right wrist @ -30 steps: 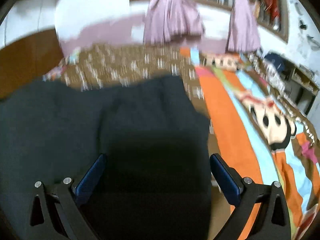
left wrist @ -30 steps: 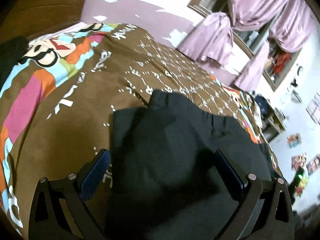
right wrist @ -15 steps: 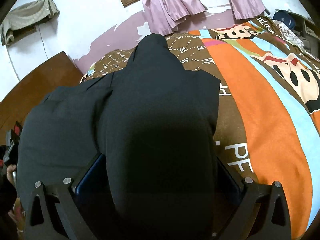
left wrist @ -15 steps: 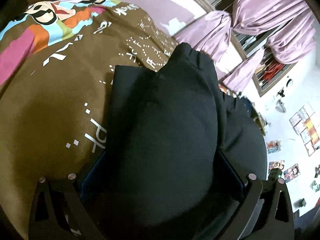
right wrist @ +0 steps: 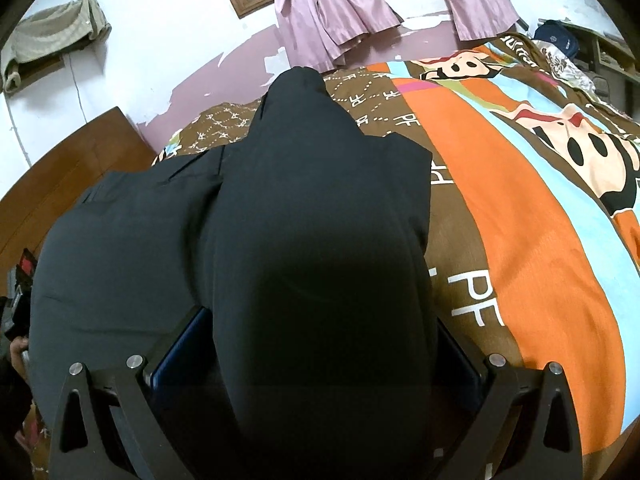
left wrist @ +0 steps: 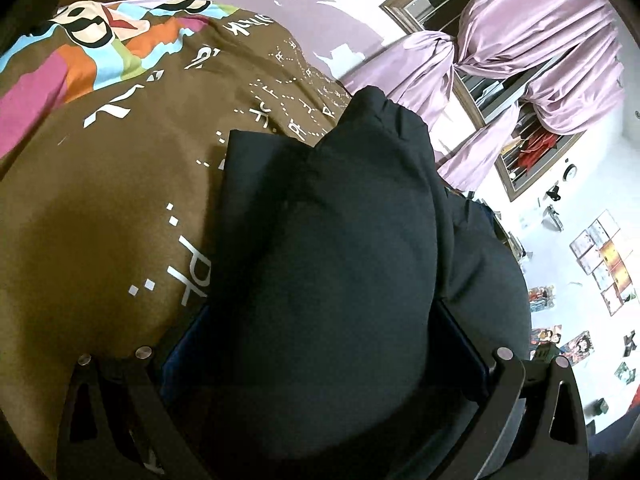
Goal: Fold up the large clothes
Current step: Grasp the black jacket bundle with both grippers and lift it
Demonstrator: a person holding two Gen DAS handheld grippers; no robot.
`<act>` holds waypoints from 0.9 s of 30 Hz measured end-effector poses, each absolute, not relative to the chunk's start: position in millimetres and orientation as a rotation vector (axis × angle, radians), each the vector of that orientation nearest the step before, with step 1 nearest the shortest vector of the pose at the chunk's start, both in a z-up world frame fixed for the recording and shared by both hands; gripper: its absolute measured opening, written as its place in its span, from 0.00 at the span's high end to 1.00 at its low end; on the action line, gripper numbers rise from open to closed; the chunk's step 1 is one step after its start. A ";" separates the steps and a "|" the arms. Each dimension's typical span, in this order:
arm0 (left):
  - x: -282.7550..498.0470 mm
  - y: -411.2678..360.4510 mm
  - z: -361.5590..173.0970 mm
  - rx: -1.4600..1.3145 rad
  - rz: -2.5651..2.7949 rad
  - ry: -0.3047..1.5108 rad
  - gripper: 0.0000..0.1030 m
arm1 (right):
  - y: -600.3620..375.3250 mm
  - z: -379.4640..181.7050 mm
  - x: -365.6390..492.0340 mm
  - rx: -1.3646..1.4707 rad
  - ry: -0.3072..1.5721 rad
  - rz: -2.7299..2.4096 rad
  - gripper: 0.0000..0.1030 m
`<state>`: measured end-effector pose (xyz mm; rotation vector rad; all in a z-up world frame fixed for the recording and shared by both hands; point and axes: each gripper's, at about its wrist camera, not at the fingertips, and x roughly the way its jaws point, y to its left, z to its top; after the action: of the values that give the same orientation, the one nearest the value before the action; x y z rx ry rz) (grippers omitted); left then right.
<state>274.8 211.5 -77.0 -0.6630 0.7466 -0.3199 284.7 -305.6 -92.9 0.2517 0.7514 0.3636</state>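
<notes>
Draping over both grippers, the black garment (left wrist: 328, 280) hides whether their fingers grip.

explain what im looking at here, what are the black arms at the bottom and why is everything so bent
There is no robot here. A person holds a two-finger gripper in each hand, and a fisheye camera on each one looks forward along its fingers, which bends the room into a curve. One picture is from the left gripper, the other from the right gripper. The black arms at the bottom are the gripper fingers, with blue pads on their inner sides. Each gripper has a bunch of the same dark garment between its fingers, and part of it rises in a hump above the rest. Under it lies a brown bedspread with cartoon figures, and pink curtains hang at the window behind.
</notes>
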 end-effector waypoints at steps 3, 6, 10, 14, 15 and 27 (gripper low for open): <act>274.2 211.0 -76.9 -0.663 -0.320 0.741 0.01 | -305.8 -93.1 283.9 0.259 0.747 0.363 0.00; 274.1 212.4 -77.8 -0.666 -0.322 0.731 0.01 | -305.2 -91.6 286.3 0.260 0.761 0.365 0.00; 272.9 213.1 -78.1 -0.666 -0.323 0.729 0.01 | -302.5 -89.2 286.4 0.251 0.763 0.376 0.00; 273.0 213.5 -78.1 -0.663 -0.320 0.751 0.01 | -299.7 -88.7 283.1 0.245 0.745 0.416 0.08; 273.0 213.9 -78.1 -0.668 -0.320 0.756 0.01 | -300.3 -88.3 284.9 0.255 0.750 0.430 0.11; 275.5 190.7 -65.8 -0.629 -0.207 0.800 0.07 | -306.1 -84.7 288.7 0.323 0.740 0.506 0.42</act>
<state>275.5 190.7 -65.8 -0.6295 0.8000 -0.2072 288.7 -306.1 -84.7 0.3228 0.7396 0.5061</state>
